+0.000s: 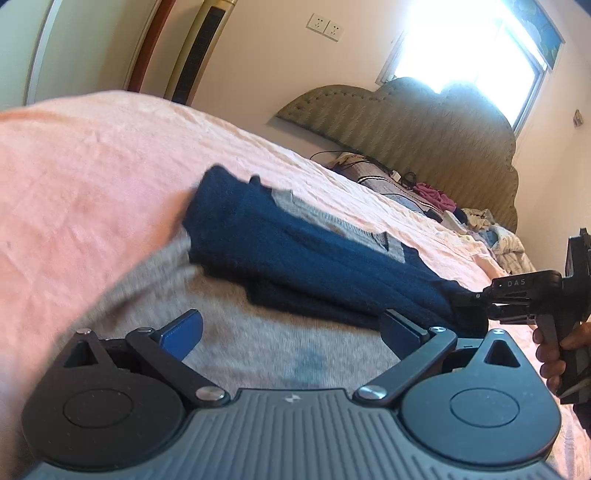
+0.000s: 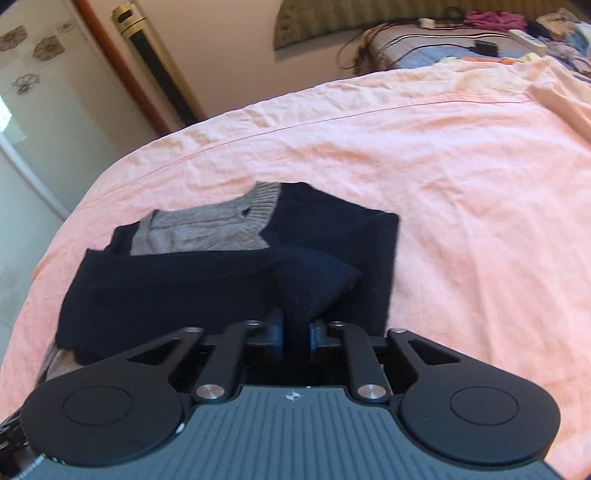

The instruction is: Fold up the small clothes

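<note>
A small navy and grey knit sweater [image 1: 314, 258] lies partly folded on the pink bedsheet [image 1: 92, 177]. My left gripper [image 1: 291, 332] is open and empty, low over the sweater's grey body. My right gripper [image 2: 296, 330] is shut on a bunched navy sleeve [image 2: 314, 288] of the sweater [image 2: 184, 280] and holds it over the folded body. The grey V-neck collar [image 2: 236, 218] points away from me. The right gripper also shows in the left wrist view [image 1: 476, 299] at the sweater's right end.
The pink sheet [image 2: 461, 184] covers the bed. A green padded headboard [image 1: 424, 125] stands at the far end, with loose clothes, cables and a power strip [image 2: 480, 33] near it. A door and a tall air conditioner [image 2: 155, 70] stand beyond the bed's far edge.
</note>
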